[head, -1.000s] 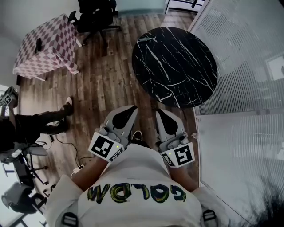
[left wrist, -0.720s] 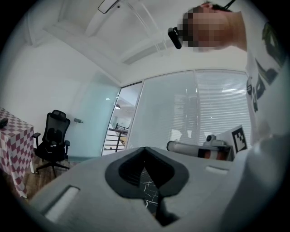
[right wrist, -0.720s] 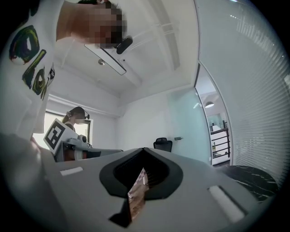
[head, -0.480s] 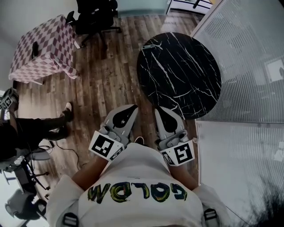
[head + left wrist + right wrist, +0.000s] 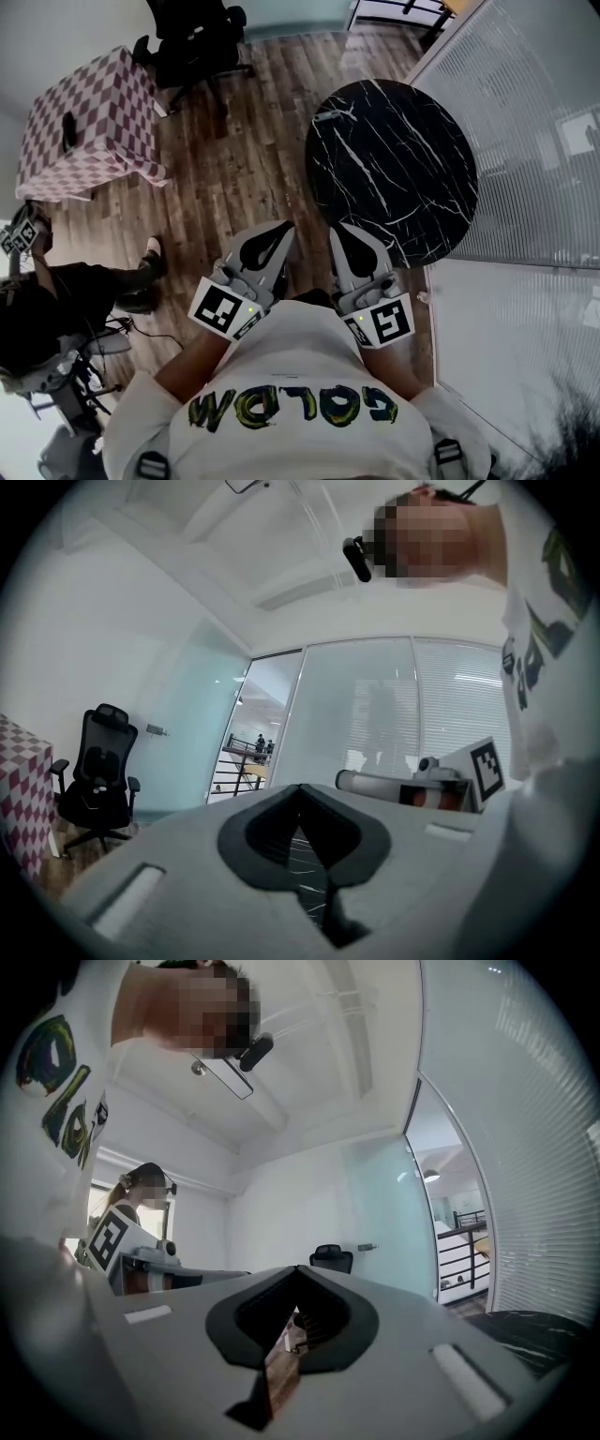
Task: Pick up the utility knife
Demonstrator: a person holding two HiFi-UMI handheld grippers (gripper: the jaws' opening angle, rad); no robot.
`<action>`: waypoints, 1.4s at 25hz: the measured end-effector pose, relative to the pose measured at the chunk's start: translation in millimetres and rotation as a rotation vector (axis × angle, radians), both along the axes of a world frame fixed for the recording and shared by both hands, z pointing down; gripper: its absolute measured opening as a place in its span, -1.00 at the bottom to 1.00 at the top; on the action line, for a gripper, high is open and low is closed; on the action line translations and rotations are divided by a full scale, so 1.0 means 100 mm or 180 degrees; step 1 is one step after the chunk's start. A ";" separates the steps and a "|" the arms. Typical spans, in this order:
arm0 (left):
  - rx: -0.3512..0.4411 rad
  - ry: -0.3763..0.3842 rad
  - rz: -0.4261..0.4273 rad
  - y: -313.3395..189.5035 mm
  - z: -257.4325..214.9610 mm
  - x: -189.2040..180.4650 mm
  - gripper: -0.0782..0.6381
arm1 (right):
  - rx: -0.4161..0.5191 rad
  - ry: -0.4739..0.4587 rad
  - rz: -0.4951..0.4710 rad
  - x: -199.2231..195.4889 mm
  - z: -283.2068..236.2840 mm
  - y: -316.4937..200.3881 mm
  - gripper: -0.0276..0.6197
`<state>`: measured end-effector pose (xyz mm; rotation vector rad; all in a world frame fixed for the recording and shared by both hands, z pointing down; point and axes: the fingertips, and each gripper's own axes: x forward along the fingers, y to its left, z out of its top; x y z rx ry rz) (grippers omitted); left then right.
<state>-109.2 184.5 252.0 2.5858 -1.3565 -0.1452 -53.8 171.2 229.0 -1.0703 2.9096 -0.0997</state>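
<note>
- Round black marble table [image 5: 403, 187] fills the upper right; its right rim runs close along the glass wall with blinds [image 5: 534, 141], leaving no lane on that side
- Its lower-left rim lies just above the right gripper [image 5: 339, 231] in the frame
- Utility knife [image 5: 328, 115]: one, a small pale sliver lying at the marble table's upper-left rim, too small to read in detail and well apart from both grippers
- Wood floor [image 5: 234, 169] makes a wide open lane from frame centre to the top, between the marble table and the checked table [image 5: 94, 122] at upper left
- Left gripper [image 5: 284, 231], lower centre over that floor: jaws tip to tip, nothing between them
- Right gripper, just beside it: jaws likewise closed together and empty
- Count: two grippers, two tables, one black office chair [image 5: 192, 33] at the top edge, one small dark object [image 5: 67, 131] on the checked cloth, one other person [image 5: 66, 291] low at the left edge
</note>
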 end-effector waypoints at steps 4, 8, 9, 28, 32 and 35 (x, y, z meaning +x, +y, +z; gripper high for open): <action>0.0002 -0.0004 0.0113 -0.15 0.04 -0.08 -0.77 | 0.0018 0.0016 0.0108 -0.08 0.02 -0.15 -0.91; -0.0014 0.0018 0.0168 -0.28 0.03 -0.03 -0.77 | 0.0010 0.0042 0.0158 -0.03 0.04 -0.28 -0.91; -0.0021 0.0021 0.0182 -0.33 0.04 0.00 -0.77 | 0.0005 0.0044 0.0174 0.00 0.04 -0.32 -0.91; -0.0090 -0.0088 0.0167 -1.06 0.09 0.87 -0.77 | -0.0037 0.0021 0.0218 0.95 0.15 -1.00 -0.91; -0.0134 -0.0159 0.0219 -1.17 0.15 0.91 -0.77 | -0.0044 -0.0013 0.0263 0.98 0.16 -1.12 -0.91; -0.0157 -0.0215 0.0255 -1.28 0.19 0.87 -0.77 | -0.0080 -0.0004 0.0283 0.94 0.20 -1.24 -0.91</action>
